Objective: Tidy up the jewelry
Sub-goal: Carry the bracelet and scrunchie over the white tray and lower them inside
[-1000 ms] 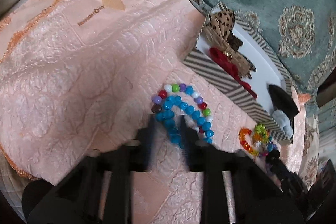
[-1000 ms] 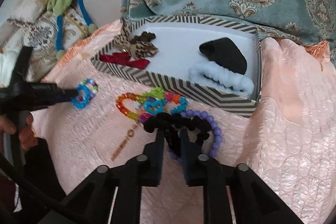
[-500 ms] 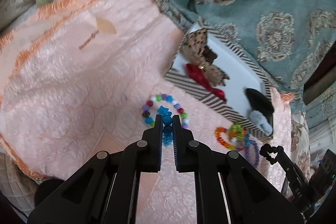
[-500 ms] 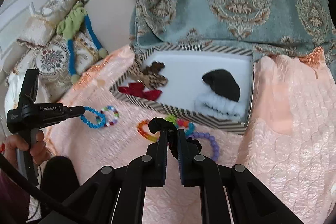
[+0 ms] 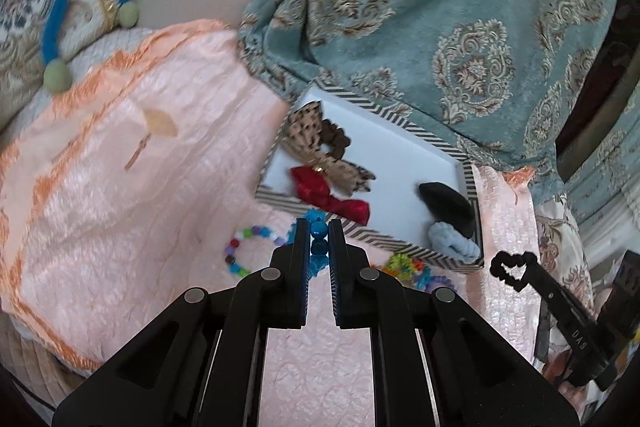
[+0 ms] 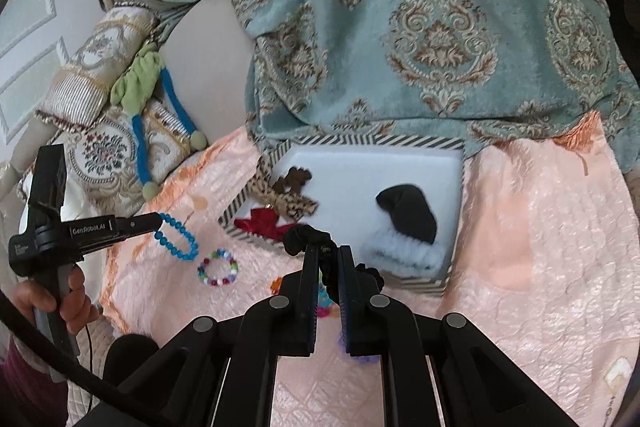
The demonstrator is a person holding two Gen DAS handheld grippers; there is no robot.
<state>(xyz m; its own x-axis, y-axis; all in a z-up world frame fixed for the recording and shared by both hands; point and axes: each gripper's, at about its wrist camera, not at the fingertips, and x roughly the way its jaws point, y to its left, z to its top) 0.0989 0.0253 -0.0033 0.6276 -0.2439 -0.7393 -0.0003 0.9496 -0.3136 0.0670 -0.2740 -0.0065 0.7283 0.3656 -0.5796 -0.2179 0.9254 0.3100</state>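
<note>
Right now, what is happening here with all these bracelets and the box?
A person is sorting jewelry with tongs in each hand. The left tongs are shut on a blue bead bracelet, lifted off the pink cloth. The right tongs are shut on a black scrunchie, also in the air. Both are near the striped box. A multicolor bracelet lies on the cloth.

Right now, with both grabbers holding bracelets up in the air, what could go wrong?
1. The blue bracelet dangles from the left hand-held gripper by only a few beads, so it might slip out.
2. The black bracelet hangs at the tip of the right hand-held gripper and could snag on the box rim.
3. A dropped loop might land on the bead bracelet and tangle.
</note>
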